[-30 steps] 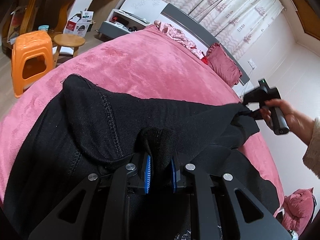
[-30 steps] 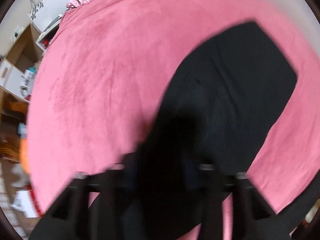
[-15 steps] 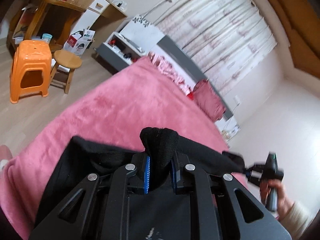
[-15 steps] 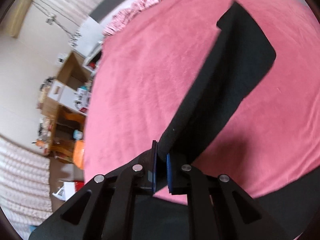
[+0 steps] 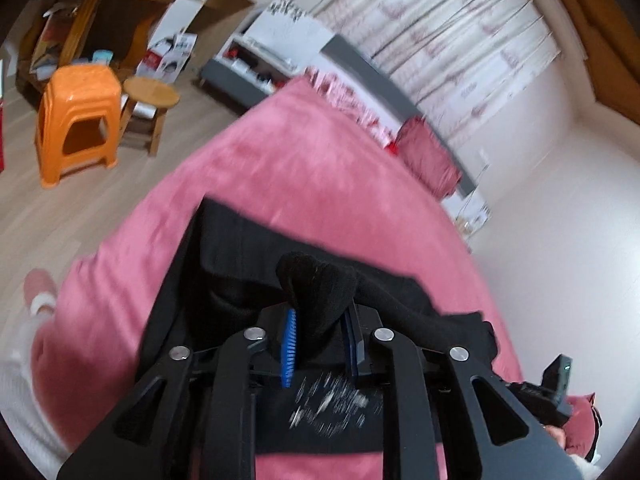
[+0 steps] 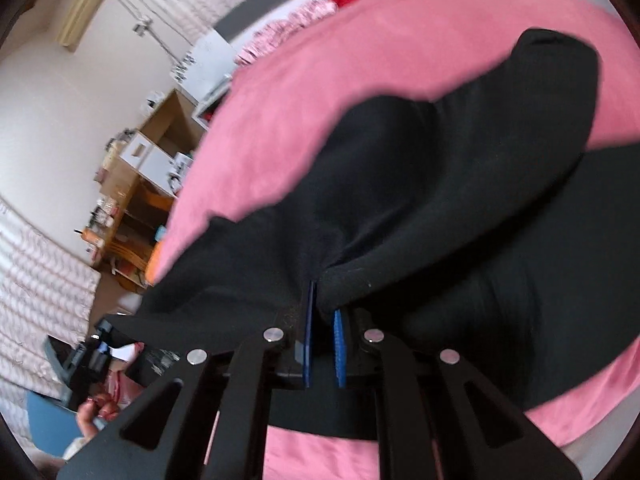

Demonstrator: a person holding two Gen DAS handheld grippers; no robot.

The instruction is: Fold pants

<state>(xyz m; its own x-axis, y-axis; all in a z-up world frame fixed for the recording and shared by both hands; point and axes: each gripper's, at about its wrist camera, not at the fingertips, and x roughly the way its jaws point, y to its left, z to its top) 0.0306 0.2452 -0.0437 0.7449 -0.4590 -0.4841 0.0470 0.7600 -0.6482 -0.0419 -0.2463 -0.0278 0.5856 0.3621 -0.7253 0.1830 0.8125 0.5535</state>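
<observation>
Black pants [image 5: 240, 264] lie partly lifted over a pink bed [image 5: 288, 168]. My left gripper [image 5: 320, 344] is shut on a bunched fold of the pants, which pokes up between the blue pads. My right gripper [image 6: 322, 336] is shut on another edge of the pants [image 6: 460, 200], with cloth draping away over the bed [image 6: 320, 80]. The right gripper shows at the lower right of the left wrist view [image 5: 556, 392]; the left one shows at the lower left of the right wrist view [image 6: 80, 360]. The cloth hangs between both grippers above the bed.
An orange plastic stool [image 5: 76, 116] and a round wooden stool [image 5: 150, 96] stand on the wood floor left of the bed. A wooden desk [image 5: 104, 8] and boxes are behind them. A red pillow [image 5: 428, 156] lies at the headboard, curtains behind.
Both grippers have lifted and carried the held pants edge across the bed; the cloth now doubles over itself. The left camera tilted down and the right gripper came closer.
</observation>
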